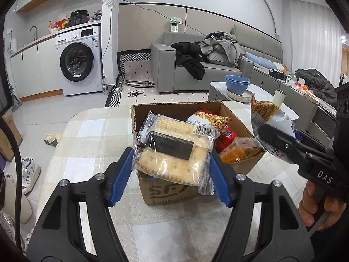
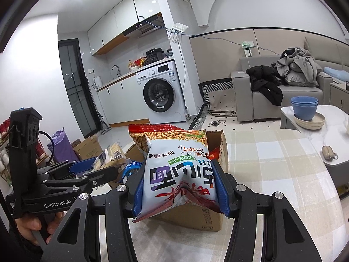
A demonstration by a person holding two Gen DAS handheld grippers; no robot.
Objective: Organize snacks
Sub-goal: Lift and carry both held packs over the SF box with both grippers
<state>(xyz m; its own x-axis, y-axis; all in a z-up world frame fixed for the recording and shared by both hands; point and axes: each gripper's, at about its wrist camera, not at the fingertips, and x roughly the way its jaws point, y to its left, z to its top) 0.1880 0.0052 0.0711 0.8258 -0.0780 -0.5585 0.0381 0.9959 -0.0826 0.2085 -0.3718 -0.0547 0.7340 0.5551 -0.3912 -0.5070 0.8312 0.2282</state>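
Observation:
My left gripper [image 1: 171, 163] is shut on a clear pack of crackers [image 1: 174, 150] and holds it above the near edge of an open cardboard box [image 1: 174, 107]. The box holds a noodle bag [image 1: 209, 120], a red pack [image 1: 226, 139] and an orange cracker pack [image 1: 240, 150]. My right gripper [image 2: 180, 187] is shut on a white and red noodle snack bag [image 2: 176, 170], held above the same box [image 2: 207, 220]. In the left wrist view that bag [image 1: 270, 118] hangs at the right, beyond the box. The left gripper with the crackers [image 2: 111, 155] shows at the left of the right wrist view.
The box stands on a table with a checked cloth [image 1: 91, 152]. A low marble table [image 2: 331, 128] at the right holds blue bowls [image 2: 304, 107] on plates and a small pouch [image 2: 328, 152]. A grey sofa [image 1: 218, 65] with clothes stands behind.

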